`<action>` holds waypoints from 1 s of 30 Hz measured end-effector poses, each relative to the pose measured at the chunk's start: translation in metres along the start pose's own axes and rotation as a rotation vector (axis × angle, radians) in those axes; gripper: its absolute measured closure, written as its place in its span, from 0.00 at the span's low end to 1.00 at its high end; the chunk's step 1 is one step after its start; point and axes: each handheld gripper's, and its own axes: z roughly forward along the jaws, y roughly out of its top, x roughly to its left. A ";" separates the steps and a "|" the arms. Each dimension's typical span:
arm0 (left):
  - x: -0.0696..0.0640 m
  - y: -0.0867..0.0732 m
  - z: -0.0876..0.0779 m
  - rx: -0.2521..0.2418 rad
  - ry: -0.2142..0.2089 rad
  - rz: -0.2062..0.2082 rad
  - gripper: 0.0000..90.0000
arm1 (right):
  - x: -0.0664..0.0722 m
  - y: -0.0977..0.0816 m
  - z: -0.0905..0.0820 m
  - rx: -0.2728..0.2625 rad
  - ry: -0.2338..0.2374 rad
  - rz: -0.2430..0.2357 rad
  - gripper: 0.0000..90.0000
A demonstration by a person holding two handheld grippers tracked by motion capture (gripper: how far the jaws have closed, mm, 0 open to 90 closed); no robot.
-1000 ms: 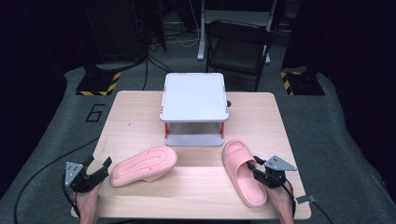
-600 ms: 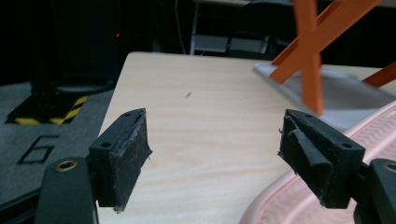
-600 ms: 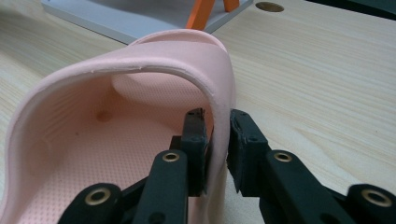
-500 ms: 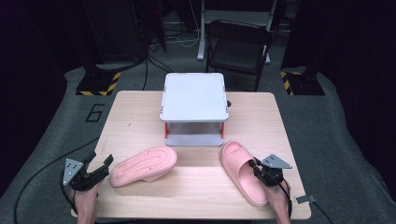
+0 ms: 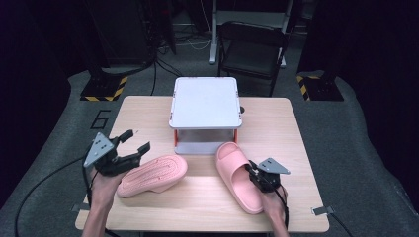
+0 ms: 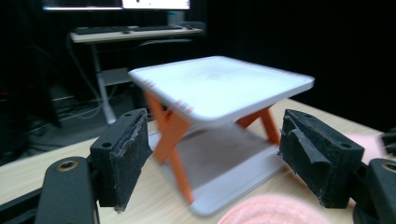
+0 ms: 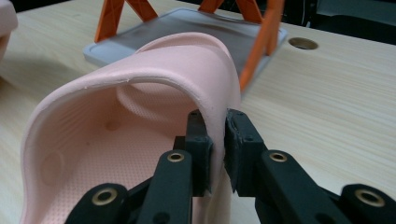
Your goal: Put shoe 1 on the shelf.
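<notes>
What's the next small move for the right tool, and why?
Probably lift the upright slipper slightly and carry it toward the small rack. The right tool is already shut on the slipper's strap, one pad on either side, and the rack's lower shelf lies open just beyond the toe. The left tool is open, holding nothing.

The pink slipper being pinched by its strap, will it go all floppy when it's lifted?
Probably a bit. The pink slipper looks like thick, soft foam, so likely light. The right hand-held gripper pinches only the strap's edge, so the sole may droop or swing.
</notes>
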 end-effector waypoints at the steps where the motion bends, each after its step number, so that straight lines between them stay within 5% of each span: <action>1: -0.002 0.006 0.009 0.015 -0.010 0.009 0.27 | 0.003 0.003 0.007 -0.005 0.007 -0.006 0.89; 2: -0.004 0.013 0.026 0.046 -0.024 0.033 0.28 | 0.011 0.009 0.021 0.010 0.008 -0.002 0.89; 3: -0.004 0.013 0.026 0.046 -0.024 0.033 0.29 | 0.011 0.009 0.021 0.010 0.008 -0.002 0.89; 4: -0.002 0.020 0.047 0.096 -0.026 0.051 0.31 | 0.020 0.015 0.035 0.021 0.007 -0.002 0.89; 15: 0.005 0.021 0.127 0.240 -0.049 0.028 0.40 | 0.043 0.035 0.099 0.036 0.000 0.060 0.88; 22: 0.009 0.010 0.146 0.276 -0.024 -0.009 0.40 | 0.048 0.046 0.124 0.016 -0.012 0.106 0.87; 30: 0.008 0.009 0.147 0.282 -0.004 -0.005 0.39 | 0.056 0.051 0.145 -0.005 -0.034 0.178 0.87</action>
